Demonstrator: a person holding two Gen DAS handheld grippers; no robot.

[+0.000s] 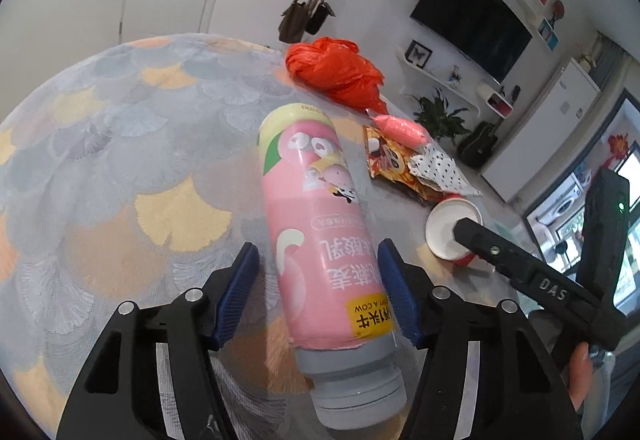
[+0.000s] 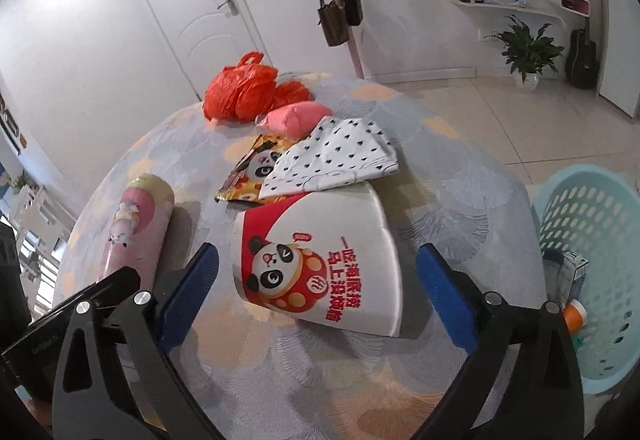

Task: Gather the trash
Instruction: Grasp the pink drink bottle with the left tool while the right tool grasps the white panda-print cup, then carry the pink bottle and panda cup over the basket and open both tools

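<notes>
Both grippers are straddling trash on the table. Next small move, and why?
Probably close the left gripper on the pink bottle. The bottle lies on its side between the blue pads, the right-hand pad about at its label and a visible gap at the left-hand one, so nothing is gripped. The right gripper stands wide around the paper cup; it could close next.

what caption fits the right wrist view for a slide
Open right gripper straddles a tipped panda paper cup on the table, mint basket alongside.
</notes>
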